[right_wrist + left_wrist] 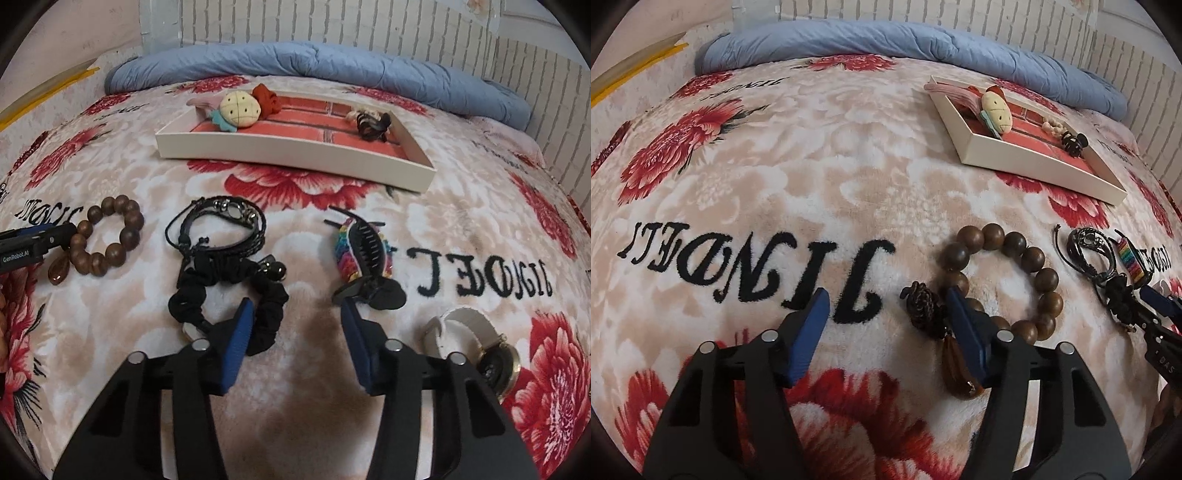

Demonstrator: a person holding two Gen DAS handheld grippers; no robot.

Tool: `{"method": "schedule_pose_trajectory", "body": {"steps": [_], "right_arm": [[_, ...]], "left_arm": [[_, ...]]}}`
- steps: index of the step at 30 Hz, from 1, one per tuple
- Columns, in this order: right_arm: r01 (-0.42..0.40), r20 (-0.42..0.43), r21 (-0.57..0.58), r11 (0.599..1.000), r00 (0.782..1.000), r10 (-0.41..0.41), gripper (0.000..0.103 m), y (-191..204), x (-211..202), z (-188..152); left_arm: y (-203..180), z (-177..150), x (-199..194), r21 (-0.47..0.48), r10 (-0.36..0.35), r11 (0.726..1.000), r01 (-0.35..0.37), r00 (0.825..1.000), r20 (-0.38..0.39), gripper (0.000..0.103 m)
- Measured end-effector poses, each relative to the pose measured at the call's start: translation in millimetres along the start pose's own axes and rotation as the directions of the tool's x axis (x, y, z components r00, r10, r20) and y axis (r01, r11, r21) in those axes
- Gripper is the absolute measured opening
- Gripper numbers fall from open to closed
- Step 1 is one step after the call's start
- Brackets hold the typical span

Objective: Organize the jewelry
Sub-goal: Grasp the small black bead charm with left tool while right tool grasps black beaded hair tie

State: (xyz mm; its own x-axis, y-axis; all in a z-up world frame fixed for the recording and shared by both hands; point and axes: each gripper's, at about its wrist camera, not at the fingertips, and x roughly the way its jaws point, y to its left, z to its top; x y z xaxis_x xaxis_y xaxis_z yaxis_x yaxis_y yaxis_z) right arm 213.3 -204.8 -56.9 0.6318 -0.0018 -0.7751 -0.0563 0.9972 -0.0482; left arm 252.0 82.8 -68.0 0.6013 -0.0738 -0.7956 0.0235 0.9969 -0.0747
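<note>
A brown wooden bead bracelet [1008,273] with an amber pendant [960,373] lies on the flowered blanket. My left gripper [886,306] is open, its right finger resting inside the bracelet's near edge. In the right wrist view the bracelet [107,236] lies at left. My right gripper [297,314] is open and empty, low over the blanket between a black scrunchie [229,295] and a black hair claw [365,266] on a rainbow braided band [345,247]. A black cord bracelet [221,225] lies beyond the scrunchie. A white watch [476,339] lies at right.
A white tray [295,151] with a red brick-pattern floor sits farther back, holding a plush pineapple clip [240,110], a red scrunchie [267,96] and a dark claw clip [373,127]. A blue quilt [314,66] lies along the brick-pattern wall behind.
</note>
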Motion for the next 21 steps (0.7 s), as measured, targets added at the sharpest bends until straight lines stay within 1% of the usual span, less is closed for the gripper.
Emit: {"method": "schedule_pose_trajectory", "body": {"steps": [2, 5, 6, 7, 8, 10, 14, 18, 20, 21], "right_arm": [[-0.013, -0.006, 0.018, 1.0, 1.0, 0.013, 0.042, -3, 2, 1], [-0.024, -0.008, 0.028, 0.999, 1.0, 0.024, 0.036, -4, 4, 0], [-0.025, -0.009, 0.026, 0.999, 1.0, 0.025, 0.033, -3, 4, 0], [-0.02, -0.006, 0.02, 1.0, 1.0, 0.021, 0.032, -2, 5, 0], [-0.017, -0.004, 0.014, 1.0, 1.0, 0.017, 0.031, 0, 5, 0], [-0.007, -0.001, 0.002, 1.0, 1.0, 0.007, 0.029, 2, 5, -1], [0.003, 0.008, -0.009, 1.0, 1.0, -0.003, 0.027, 5, 6, -2], [0.0, 0.008, -0.005, 1.0, 1.0, 0.0, 0.024, 3, 7, -3], [-0.004, 0.013, 0.0, 1.0, 1.0, 0.004, 0.02, 2, 6, -3], [-0.008, 0.015, 0.0, 1.0, 1.0, 0.008, 0.015, 2, 5, -3]], "left_arm": [[1, 0, 0, -0.004, -0.003, 1.0, 0.003, 1.0, -0.003, 0.059], [0, -1, 0, 0.002, -0.004, 1.0, 0.004, 1.0, 0.002, 0.053], [-2, -1, -1, 0.012, -0.003, 1.0, 0.003, 1.0, 0.007, 0.047], [-4, -2, -2, 0.023, -0.006, 1.0, 0.006, 1.0, 0.01, 0.04], [-6, -3, -2, 0.033, -0.006, 0.999, 0.006, 1.0, 0.013, 0.037], [-12, -6, -4, 0.057, -0.003, 0.998, 0.002, 1.0, 0.021, 0.028], [-19, -10, -3, 0.085, 0.013, 0.996, -0.016, 1.0, 0.028, 0.025], [-20, -13, -3, 0.09, 0.014, 0.996, -0.018, 0.999, 0.046, 0.023], [-20, -13, -4, 0.088, 0.014, 0.996, -0.018, 0.999, 0.05, 0.022], [-20, -13, -4, 0.088, 0.012, 0.996, -0.016, 0.999, 0.05, 0.021]]}}
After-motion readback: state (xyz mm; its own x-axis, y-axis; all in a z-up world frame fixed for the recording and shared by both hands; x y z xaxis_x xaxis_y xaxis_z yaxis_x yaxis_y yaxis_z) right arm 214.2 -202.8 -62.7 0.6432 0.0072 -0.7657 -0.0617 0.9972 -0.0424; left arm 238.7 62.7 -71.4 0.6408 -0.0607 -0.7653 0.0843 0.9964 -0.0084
